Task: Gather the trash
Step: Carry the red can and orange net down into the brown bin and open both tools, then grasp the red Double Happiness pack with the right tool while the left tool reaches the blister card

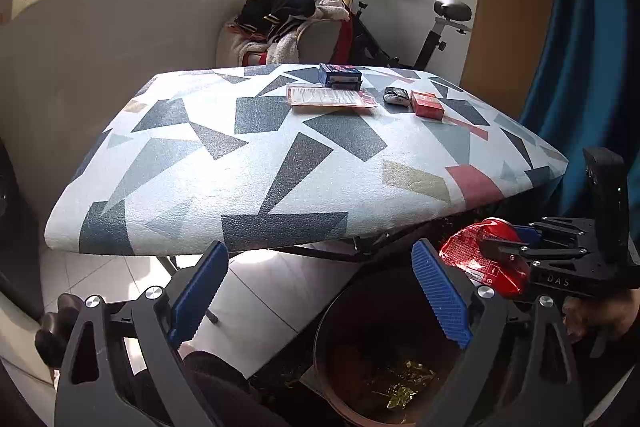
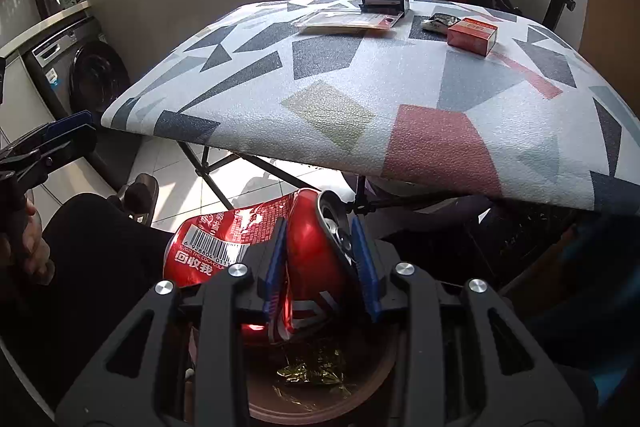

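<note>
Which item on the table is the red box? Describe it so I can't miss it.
On the patterned table, look to the far right of the cluster of items. The red box lies there beside a small dark crumpled wrapper; it is the only solid red carton, unlike the blue box.

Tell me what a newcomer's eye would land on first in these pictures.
First, the crushed red cola can, pinched in the right tool directly above the round trash bin on the floor. Next, the table with its bold geometric cover, with a red box, a blue box and a flat packet at its far end. The left tool hangs open and empty beside the bin.
</note>
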